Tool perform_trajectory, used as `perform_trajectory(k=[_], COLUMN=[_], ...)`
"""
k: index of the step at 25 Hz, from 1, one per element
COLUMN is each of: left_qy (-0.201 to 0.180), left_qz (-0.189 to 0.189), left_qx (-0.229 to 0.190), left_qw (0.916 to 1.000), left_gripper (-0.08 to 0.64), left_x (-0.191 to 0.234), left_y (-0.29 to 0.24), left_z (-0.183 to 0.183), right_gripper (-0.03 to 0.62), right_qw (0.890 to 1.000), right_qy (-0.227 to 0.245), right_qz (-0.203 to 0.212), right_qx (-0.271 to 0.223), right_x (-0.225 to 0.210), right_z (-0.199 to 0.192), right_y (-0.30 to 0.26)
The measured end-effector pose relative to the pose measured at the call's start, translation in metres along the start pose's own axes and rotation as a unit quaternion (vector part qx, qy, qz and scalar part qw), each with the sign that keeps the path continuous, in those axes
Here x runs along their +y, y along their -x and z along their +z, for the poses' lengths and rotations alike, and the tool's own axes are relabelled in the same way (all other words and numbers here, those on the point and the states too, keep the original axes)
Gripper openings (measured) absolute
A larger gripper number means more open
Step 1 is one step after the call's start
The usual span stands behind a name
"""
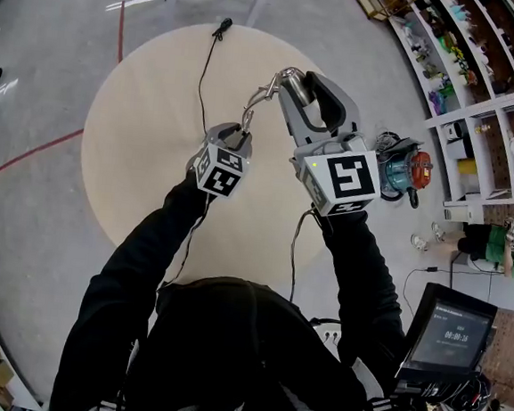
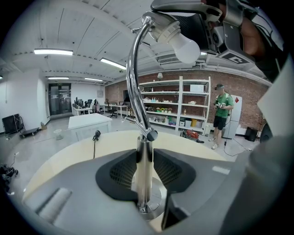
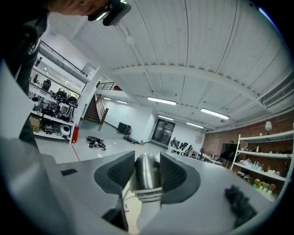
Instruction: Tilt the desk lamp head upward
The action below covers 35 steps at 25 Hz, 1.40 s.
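Left gripper [image 2: 144, 172] clamped on lamp post [image 2: 143, 151], mid-table [image 1: 137, 145]. Right gripper [image 3: 147, 174] clamped on lamp head [image 3: 146, 166], bulb [image 2: 186, 46] angled down. Cord [image 1: 204, 79] runs to far edge.

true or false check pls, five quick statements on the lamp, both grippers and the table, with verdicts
1. The left gripper is shut on the upright stem of the chrome gooseneck desk lamp. True.
2. The right gripper is open with nothing between its jaws. False: it is shut on the rounded metal lamp head.
3. The lamp's socket is bare. False: a white bulb sits in it.
4. The lamp stands on a round light wooden table. True.
5. A black cable lies on the table. True.
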<state>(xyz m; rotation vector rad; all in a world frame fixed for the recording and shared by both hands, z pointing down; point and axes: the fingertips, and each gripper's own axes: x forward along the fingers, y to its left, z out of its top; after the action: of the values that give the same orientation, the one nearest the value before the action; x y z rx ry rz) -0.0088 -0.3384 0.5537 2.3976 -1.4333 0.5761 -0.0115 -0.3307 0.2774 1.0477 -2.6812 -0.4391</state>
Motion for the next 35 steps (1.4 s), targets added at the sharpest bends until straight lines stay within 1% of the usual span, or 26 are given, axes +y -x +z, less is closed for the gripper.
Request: perform_trajectory(k=[6,11,14,22,30,35], left_qy=[-0.001,-0.002,-0.001,0.002,-0.002,0.001], left_qz=[0.002,0.000,-0.001,-0.001,-0.006,-0.012], left_qx=[-0.001,0.000,0.000,-0.002,-0.004,-0.010], left_qw=[1.0000,1.0000,1.0000,1.0000,1.0000,0.9999], left_gripper=[0.120,0.120,0.120,0.120,0.120,0.121], left_x=[-0.001,-0.001,-0.001,0.001,-0.004,0.001], left_y=[-0.001,-0.001,-0.001,-0.001,-0.005,-0.003], left_z=[0.000,0.001,0.001,0.002,0.001,0.002], right_gripper=[0.179,0.179,0.179,0.179,0.179,0.179], right_qw=[1.000,0.999,0.999,0.998,0.997,0.996], right_qy=[0.003,0.030,0.037,0.047,0.056,0.066], right_qz=[0.007,0.014,0.019,0.029,0.034,0.035], right_qx=[0.009,0.021,0.029,0.041,0.046,0.051], right_x=[0.002,0.009,0.012,0.016,0.016,0.021], right_z=[0.000,0.004,0.006,0.008,0.005,0.008], right_y=[-0.003,-0.011,-0.015,-0.023,-0.025,-0.032])
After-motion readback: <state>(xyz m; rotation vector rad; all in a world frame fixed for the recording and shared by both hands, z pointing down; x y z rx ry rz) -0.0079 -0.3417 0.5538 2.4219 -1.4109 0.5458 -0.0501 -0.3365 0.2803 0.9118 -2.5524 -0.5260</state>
